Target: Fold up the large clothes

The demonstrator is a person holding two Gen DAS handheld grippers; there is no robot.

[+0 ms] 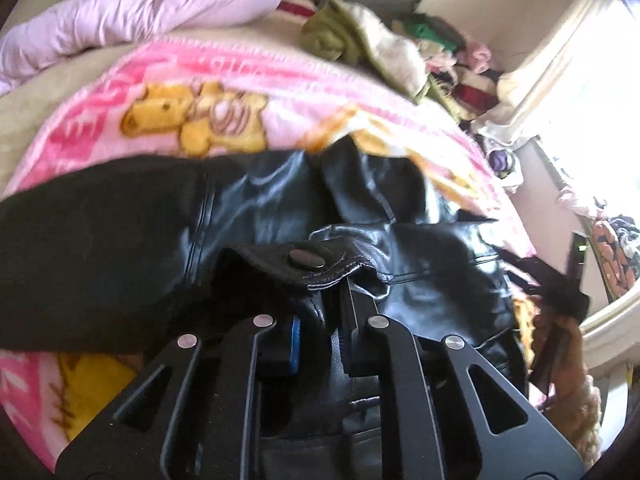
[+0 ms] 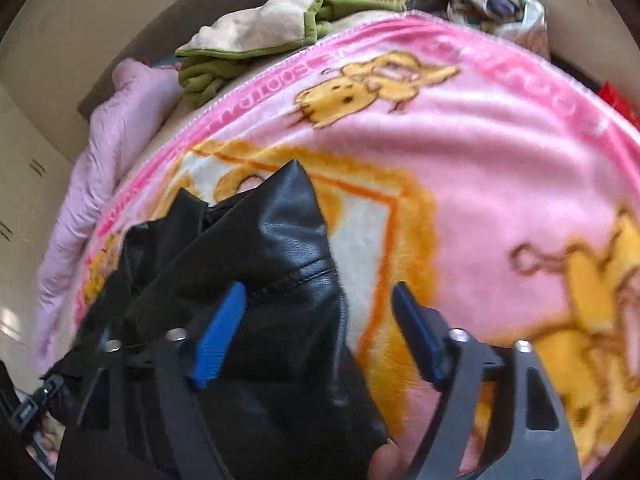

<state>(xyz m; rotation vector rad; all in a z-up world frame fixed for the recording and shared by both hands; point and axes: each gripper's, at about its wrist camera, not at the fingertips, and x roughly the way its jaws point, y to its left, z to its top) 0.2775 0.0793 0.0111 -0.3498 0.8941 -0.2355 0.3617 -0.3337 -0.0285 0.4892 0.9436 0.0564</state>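
A black leather jacket point(image 1: 280, 200) lies crumpled on a pink cartoon blanket point(image 1: 224, 80). My left gripper point(image 1: 320, 320) is shut on a fold of the jacket by its snap tab point(image 1: 308, 260); leather fills the gap between the blue pads. In the right wrist view the jacket point(image 2: 272, 248) lies at lower left on the blanket point(image 2: 500, 160). My right gripper point(image 2: 320, 304) is open, its left blue finger point(image 2: 220, 336) resting on the leather and its right finger point(image 2: 416, 328) over the blanket.
A pale pink quilt point(image 1: 140, 12) lies at the far left. A green and cream garment point(image 2: 264, 36) and a heap of mixed clothes point(image 1: 460, 56) sit beyond the blanket. A bright window with a curtain point(image 1: 560, 60) is at right.
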